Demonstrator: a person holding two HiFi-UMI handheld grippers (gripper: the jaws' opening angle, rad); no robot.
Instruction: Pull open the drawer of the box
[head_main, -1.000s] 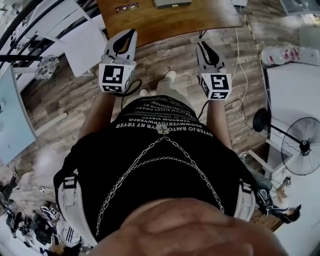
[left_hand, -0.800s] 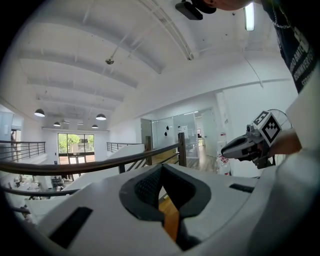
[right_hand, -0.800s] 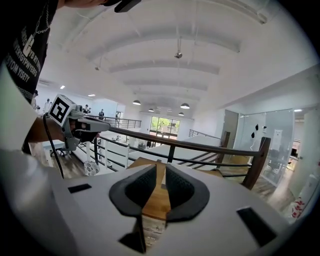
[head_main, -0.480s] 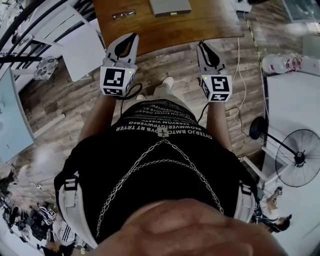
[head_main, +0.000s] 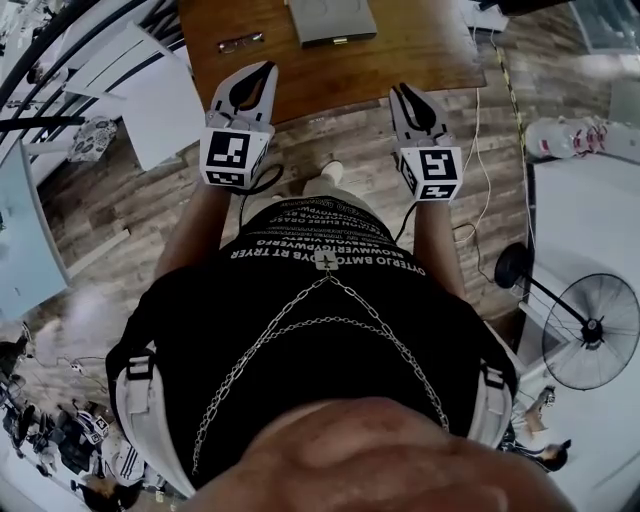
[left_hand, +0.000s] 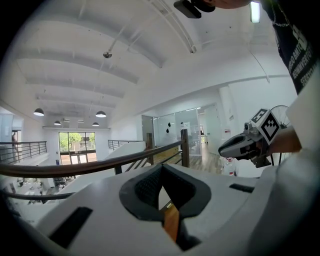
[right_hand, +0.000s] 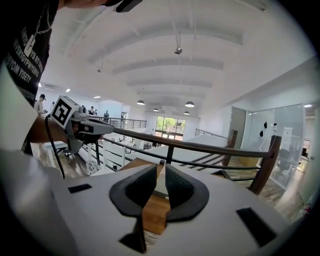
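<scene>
Box (head_main: 330, 20), grey and low, lies at the far side of a wooden table (head_main: 410, 50), near a pair of glasses (head_main: 240, 42), as a person holds both tools up at the table's near edge, well apart from it; left gripper (head_main: 264, 68) has its jaws pressed together at the tips on nothing, right gripper (head_main: 403, 91) shows a narrow empty gap

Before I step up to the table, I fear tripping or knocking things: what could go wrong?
The white cable trails over the floor to your right; a foot might catch it. The glasses lie on the table left of the gray box; a reaching left hand-held gripper might sweep them off.
</scene>
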